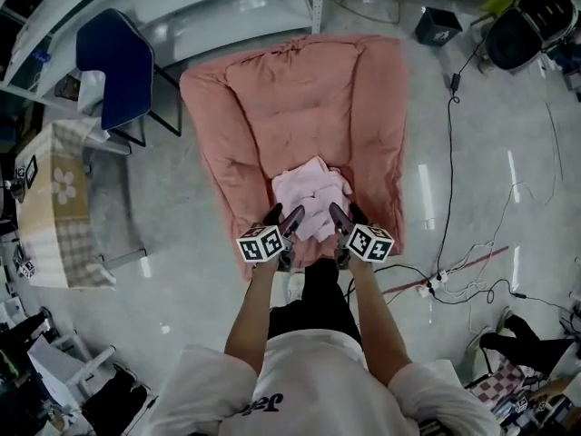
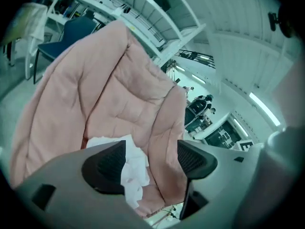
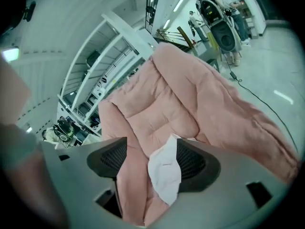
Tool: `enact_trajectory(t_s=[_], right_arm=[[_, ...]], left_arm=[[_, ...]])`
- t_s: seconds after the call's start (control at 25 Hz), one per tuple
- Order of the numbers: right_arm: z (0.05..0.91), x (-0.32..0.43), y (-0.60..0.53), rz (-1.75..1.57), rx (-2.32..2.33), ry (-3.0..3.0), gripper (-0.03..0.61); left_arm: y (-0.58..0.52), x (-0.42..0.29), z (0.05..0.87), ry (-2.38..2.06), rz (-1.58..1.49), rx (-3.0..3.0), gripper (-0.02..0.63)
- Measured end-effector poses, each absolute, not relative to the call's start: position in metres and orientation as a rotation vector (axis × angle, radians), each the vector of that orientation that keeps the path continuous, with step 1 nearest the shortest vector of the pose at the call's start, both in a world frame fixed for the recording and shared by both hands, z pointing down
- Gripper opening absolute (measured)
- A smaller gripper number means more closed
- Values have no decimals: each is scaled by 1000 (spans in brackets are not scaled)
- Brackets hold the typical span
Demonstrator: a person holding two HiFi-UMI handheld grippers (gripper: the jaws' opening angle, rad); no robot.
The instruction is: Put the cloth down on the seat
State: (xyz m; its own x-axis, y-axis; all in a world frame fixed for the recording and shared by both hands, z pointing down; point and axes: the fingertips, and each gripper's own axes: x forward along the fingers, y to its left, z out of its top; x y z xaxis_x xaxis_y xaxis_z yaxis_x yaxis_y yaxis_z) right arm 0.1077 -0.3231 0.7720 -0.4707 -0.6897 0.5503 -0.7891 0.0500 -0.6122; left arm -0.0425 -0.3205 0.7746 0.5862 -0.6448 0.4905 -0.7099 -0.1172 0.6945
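A pale pink cloth point(image 1: 311, 200) lies crumpled on the front of the seat of a salmon-pink padded chair point(image 1: 300, 98). Both grippers hover at the seat's front edge, just short of the cloth. My left gripper point(image 1: 284, 219) is open, and so is my right gripper point(image 1: 348, 218). In the left gripper view the cloth point(image 2: 134, 168) shows in the gap of the left gripper point(image 2: 150, 159), with the pads apart from it and the chair point(image 2: 119, 89) behind. In the right gripper view the cloth point(image 3: 164, 173) lies past the wide-open right gripper point(image 3: 150, 159), on the chair point(image 3: 162, 99).
A blue chair point(image 1: 113, 62) and white shelving point(image 1: 227, 7) stand behind the seat at the left. A checked box point(image 1: 54, 198) sits on the floor at the far left. Cables point(image 1: 454, 280) and a power strip trail over the floor at the right.
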Motion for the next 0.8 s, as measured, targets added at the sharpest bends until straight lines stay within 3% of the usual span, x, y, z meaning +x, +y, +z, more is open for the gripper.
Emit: enact_trajectory(t_s=[0.32, 0.48, 0.6, 0.68, 0.8], right_arm=[[613, 72, -300, 929, 1590, -2454, 313], [541, 63, -287, 623, 1592, -2520, 308], [494, 59, -277, 442, 1619, -2560, 193], [468, 57, -271, 366, 1637, -2584, 176], [439, 52, -259, 258, 1655, -2604, 101]], left_arm=[[-290, -56, 624, -1237, 46, 2122, 331], [-274, -60, 560, -1335, 5, 2238, 282], [-265, -62, 516, -1403, -17, 2331, 214], [-262, -67, 487, -1464, -47, 2387, 152], [-254, -76, 444, -1554, -124, 2444, 61]])
